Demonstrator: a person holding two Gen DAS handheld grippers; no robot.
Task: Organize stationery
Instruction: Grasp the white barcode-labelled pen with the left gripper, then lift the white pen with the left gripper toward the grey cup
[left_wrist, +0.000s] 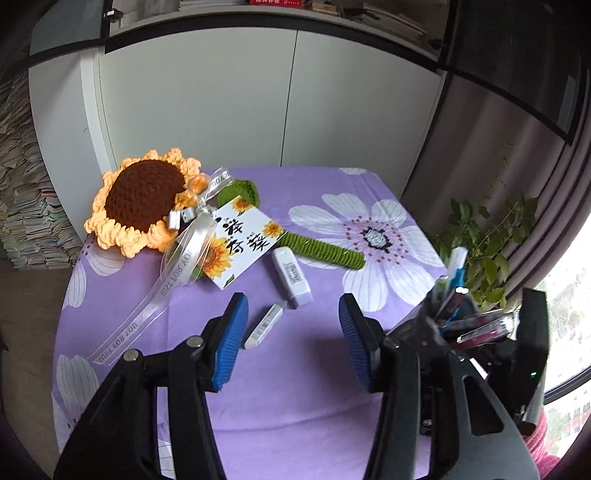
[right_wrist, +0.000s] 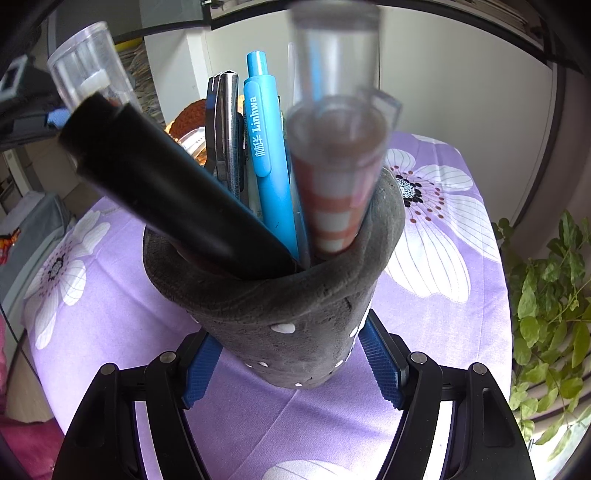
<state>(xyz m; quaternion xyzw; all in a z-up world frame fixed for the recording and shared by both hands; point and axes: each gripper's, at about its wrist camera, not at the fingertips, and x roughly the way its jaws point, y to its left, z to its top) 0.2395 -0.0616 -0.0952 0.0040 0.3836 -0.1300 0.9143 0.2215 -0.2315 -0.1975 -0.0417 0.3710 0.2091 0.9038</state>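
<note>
While the table wears a purple cloth (left_wrist: 295, 387) printed with white flowers, the scene reads as follows.

Small marker: a short white marker with a grey printed label (left_wrist: 264, 325) lies flat on the cloth, slanted, just beside the left blue pad (left_wrist: 229, 343) of the left gripper (left_wrist: 291, 341); whether they touch is unclear.

Large marker: a chunkier white marker with a pale lilac end (left_wrist: 292, 277) lies a little further off, near the green crocheted stem of a yellow and brown crocheted sunflower (left_wrist: 142, 201).

Left gripper: jaws spread apart above the cloth, nothing between the pads.

Holder: a grey felt pen holder with white dots (right_wrist: 288, 325), upright on the cloth at the table's right side.

Holder contents: 1 sky-blue plastic pen printed Linhwa (right_wrist: 267, 158), 1 thick black matte pen (right_wrist: 166, 192), 1 shiny silver metal pen (right_wrist: 226, 129), 1 clear-capped pen with an orange and white checked barrel (right_wrist: 338, 206), and at least 2 more clear caps, blurred.

Right gripper (right_wrist: 291, 365): both blue pads pressed against the holder's lower sides, clamping it.

Card: a white card with sunflowers and black characters (left_wrist: 242, 245) lies against the stem, beside a clear printed ribbon (left_wrist: 173, 280).
</note>
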